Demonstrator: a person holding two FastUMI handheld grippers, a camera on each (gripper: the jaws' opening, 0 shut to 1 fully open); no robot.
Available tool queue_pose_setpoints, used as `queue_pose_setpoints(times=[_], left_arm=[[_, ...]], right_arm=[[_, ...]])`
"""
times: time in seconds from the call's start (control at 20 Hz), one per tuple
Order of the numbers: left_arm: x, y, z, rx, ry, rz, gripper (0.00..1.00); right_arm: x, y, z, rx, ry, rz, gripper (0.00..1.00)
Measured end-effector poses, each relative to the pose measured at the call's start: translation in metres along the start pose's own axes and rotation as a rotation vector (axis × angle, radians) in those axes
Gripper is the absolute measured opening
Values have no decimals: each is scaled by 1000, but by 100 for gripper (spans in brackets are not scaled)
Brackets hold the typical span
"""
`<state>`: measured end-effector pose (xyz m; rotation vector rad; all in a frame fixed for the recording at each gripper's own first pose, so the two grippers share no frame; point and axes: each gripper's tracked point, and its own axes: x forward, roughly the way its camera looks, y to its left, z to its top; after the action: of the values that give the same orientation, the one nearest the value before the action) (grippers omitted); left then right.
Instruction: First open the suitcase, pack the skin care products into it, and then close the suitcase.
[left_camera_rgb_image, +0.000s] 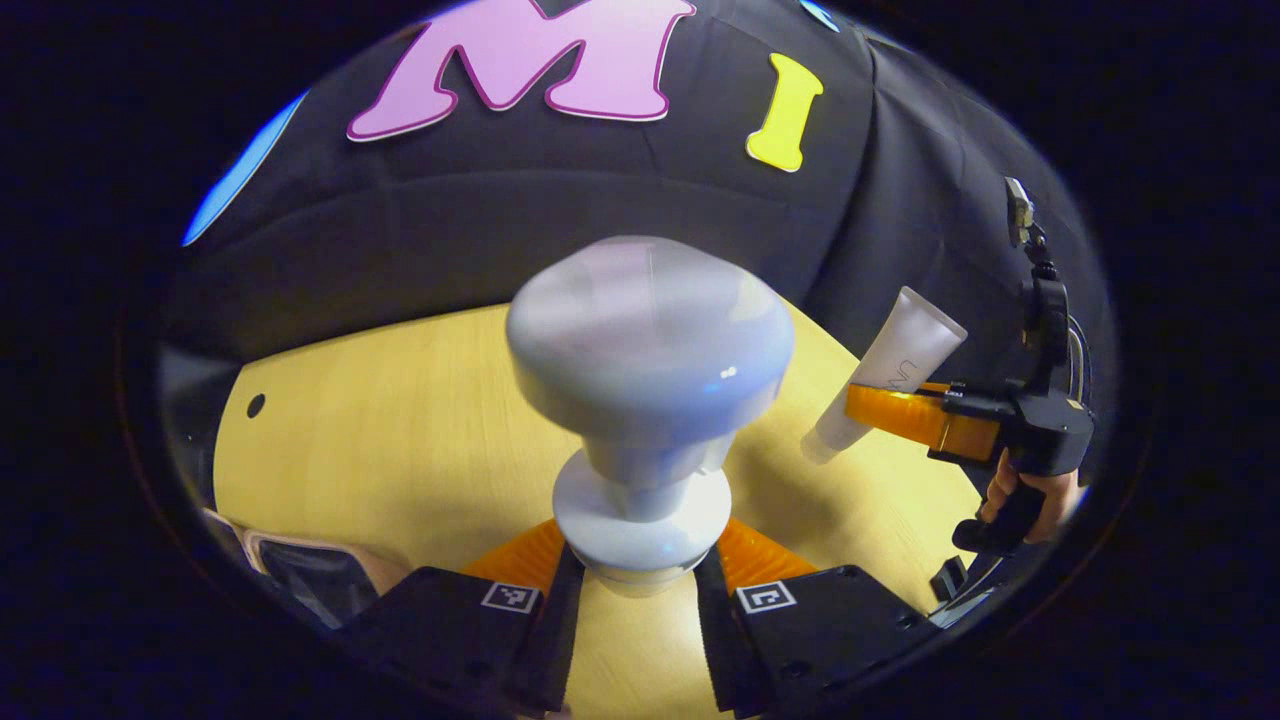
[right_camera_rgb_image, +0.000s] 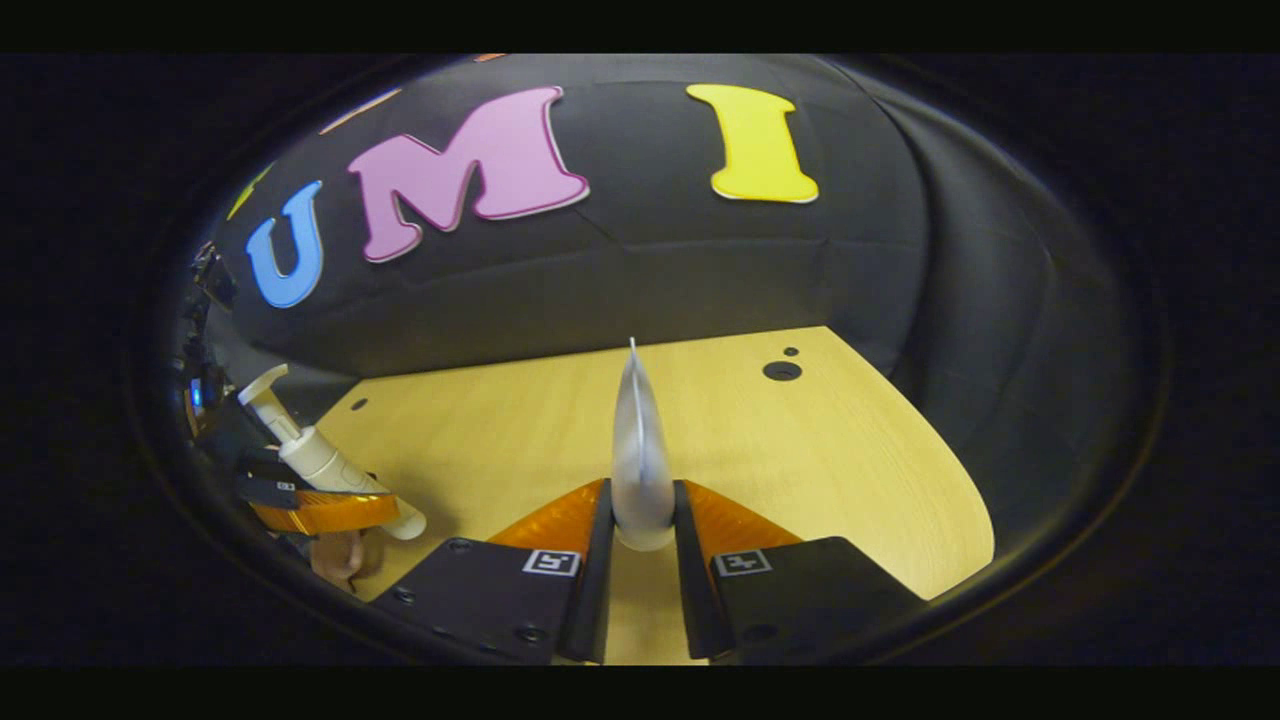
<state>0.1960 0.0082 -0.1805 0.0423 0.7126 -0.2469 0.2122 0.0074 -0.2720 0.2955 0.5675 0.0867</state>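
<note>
In the left gripper view, my left hand-held gripper (left_camera_rgb_image: 640, 575) is clamped on the neck of a white pump bottle (left_camera_rgb_image: 648, 400), both fingers pressing its sides just below the broad pump head, which stands up right in front of the camera, raised above the wooden desk (left_camera_rgb_image: 400, 440). Off to the right, my right hand-held gripper (left_camera_rgb_image: 915, 415) grips a white tube (left_camera_rgb_image: 890, 385) held aloft, with a hand (left_camera_rgb_image: 1030, 495) on its handle. A corner of what may be the suitcase (left_camera_rgb_image: 310, 570) shows at lower left, though I cannot tell for sure. In the right gripper view, my right hand-held gripper (right_camera_rgb_image: 640, 540) is closed on the tube (right_camera_rgb_image: 640, 450), seen edge-on between the fingers with its crimped end pointing away over the desk (right_camera_rgb_image: 830, 450); the pump bottle (right_camera_rgb_image: 320, 460) hangs in the left hand-held gripper (right_camera_rgb_image: 320, 512) at far left. I judge this the packing step: both products are lifted, and next I must carry them over the case and lower them in.
</note>
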Motion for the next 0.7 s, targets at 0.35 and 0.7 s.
queue_pose_setpoints(times=[0.35,0.7], left_arm=[[-134,92,-63,-63,115,104,57],[-171,152,-149,-146,327,102,57]], right_arm=[[-59,120,1,-60,-49,157,34],[-99,241,-21,-72,-23,333,34]])
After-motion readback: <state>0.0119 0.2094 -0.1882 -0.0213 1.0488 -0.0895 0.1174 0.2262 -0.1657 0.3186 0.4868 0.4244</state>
